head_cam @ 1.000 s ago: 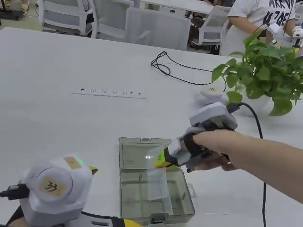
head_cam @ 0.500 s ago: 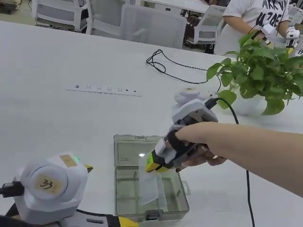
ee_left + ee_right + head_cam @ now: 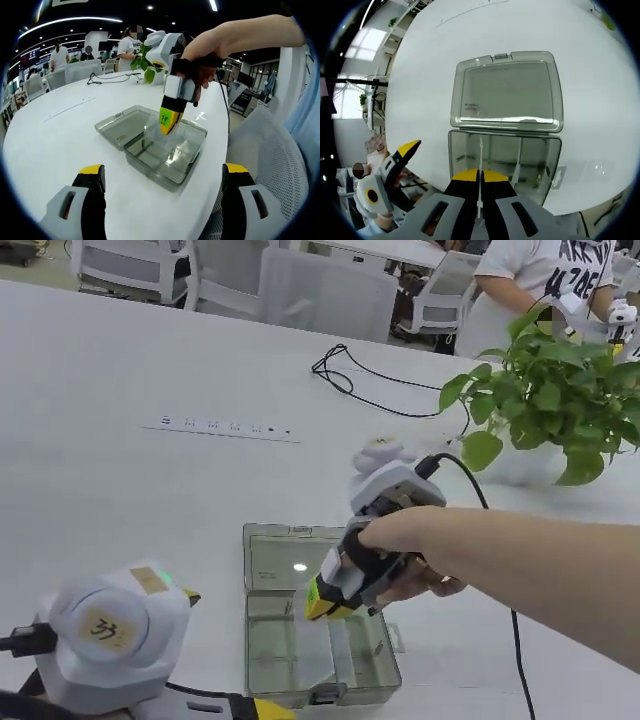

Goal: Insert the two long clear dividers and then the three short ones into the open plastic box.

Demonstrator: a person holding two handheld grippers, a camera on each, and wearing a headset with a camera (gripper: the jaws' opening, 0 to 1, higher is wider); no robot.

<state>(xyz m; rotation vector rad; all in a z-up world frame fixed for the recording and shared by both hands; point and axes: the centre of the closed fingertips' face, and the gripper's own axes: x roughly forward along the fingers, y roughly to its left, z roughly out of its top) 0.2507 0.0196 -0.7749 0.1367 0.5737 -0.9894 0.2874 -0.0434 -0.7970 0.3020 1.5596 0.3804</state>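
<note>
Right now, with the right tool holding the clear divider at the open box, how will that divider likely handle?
Probably stiff: the clear divider reads as a straight edge ahead of the right tool, with no sag. Likely light and slippery, being thin glossy plastic pinched by one edge. It may twist in the grip if it catches a box wall.

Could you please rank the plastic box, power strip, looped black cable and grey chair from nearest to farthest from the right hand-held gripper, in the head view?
From the right hand-held gripper, holding a divider:
1. Plastic box, directly beneath.
2. Power strip, ahead, left.
3. Looped black cable, farther ahead.
4. Grey chair, beyond the table.
</note>
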